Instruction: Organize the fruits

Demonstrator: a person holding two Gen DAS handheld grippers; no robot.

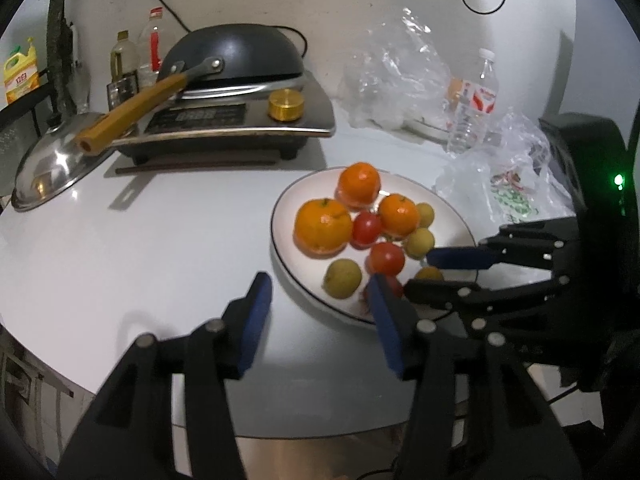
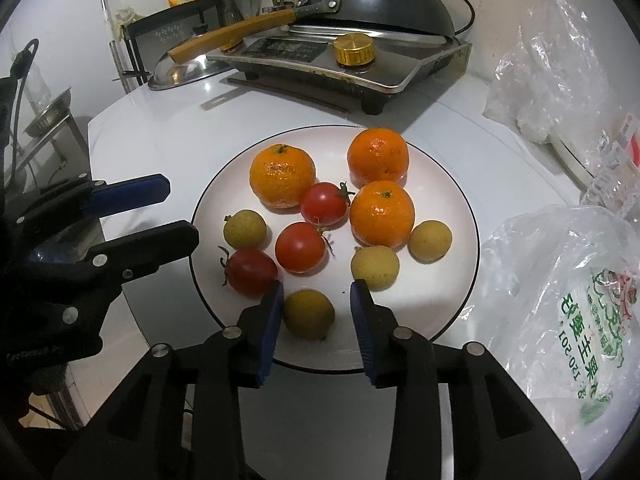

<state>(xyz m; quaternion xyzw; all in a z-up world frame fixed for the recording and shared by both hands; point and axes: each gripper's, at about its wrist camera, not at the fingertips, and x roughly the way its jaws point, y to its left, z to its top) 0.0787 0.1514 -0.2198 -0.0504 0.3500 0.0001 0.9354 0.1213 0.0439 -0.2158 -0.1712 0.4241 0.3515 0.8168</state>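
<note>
The right gripper hangs over the near edge of the white plate with its blue pads parted. A yellow-green longan lies between the pads, close against the left one and clear of the right one, so nothing is pinched.

The left gripper is at the plate's left edge, jaws spread and empty: one pad is over the bare tabletop, the other just over the plate's rim beside a red tomato.

On the plate, out from the right gripper's pads, are a second longan, a second tomato, a third longan near the left rim and a fourth toward the right rim. Past them is a third tomato, touching two of the three mandarins at the plate's far side.

The plate stands near the front edge of the white tabletop. Toward the back edge sits an induction cooker with a gold knob and a dark wok upside down on it. A printed plastic bag lies at the right edge, just beside the plate.
</note>
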